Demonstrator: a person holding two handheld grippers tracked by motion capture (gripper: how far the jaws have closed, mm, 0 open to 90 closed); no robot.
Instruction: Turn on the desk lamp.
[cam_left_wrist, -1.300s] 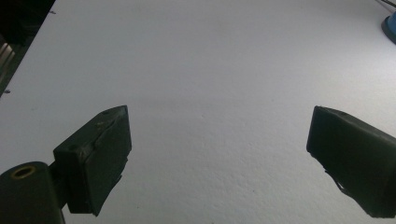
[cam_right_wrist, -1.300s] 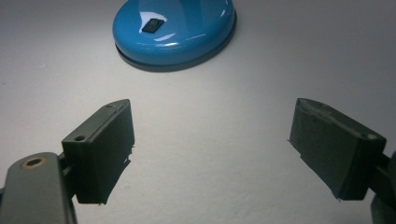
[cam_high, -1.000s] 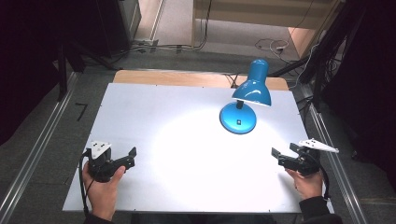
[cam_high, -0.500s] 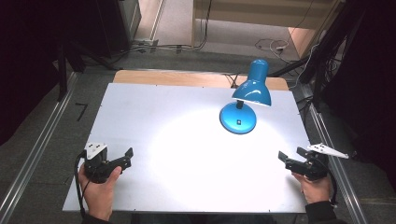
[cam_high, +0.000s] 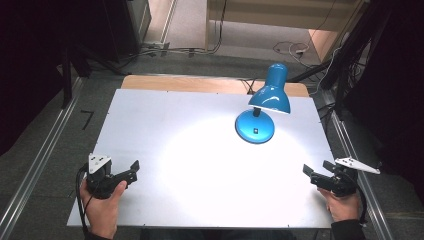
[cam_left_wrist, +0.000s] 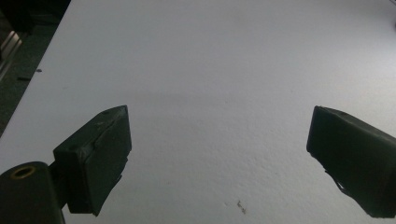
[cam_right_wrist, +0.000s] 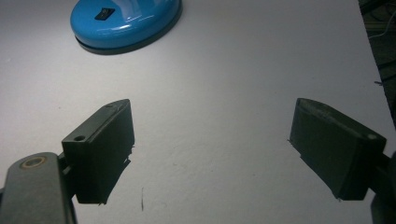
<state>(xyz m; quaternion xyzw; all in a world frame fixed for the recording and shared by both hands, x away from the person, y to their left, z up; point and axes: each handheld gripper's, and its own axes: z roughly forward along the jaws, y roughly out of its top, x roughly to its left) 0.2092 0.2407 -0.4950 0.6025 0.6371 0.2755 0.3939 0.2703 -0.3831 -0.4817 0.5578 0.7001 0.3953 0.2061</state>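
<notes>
Resting near the table's (cam_high: 150, 115) front left corner, the left gripper (cam_high: 131, 171) was held in the person's left hand (cam_high: 102, 207), jaws spread wide with nothing between them. In the left gripper view, the left gripper (cam_left_wrist: 219, 154) showed only bare white tabletop (cam_left_wrist: 224, 60) in the gap, plus a small dark speck (cam_left_wrist: 241, 205) on the surface close to the camera.

Right gripper (cam_high: 316, 173) sat near the front right corner, held in the right hand (cam_high: 342, 206), its grey three-cornered plate (cam_high: 357, 165) on top. Jaws likewise parted, gripping nothing. The two grippers were well apart, at opposite sides of the near edge.

Blue desk lamp (cam_high: 262, 107) stood upright toward the far right of the table, its shade (cam_high: 271, 92) tilted down over the round base (cam_high: 255, 126), with a bright pool of light cast across the table's middle. The lamp was closer to the right gripper than to the left, but clear of both. In the right gripper view, the right gripper (cam_right_wrist: 210, 149) pointed at empty tabletop; the lamp base (cam_right_wrist: 123, 21), with its small black switch (cam_right_wrist: 103, 14), lay beyond the jaw seen at the left of that view, outside the gap and touching neither jaw. A thin dark mark (cam_right_wrist: 142, 198) showed on the surface near that same jaw.
</notes>
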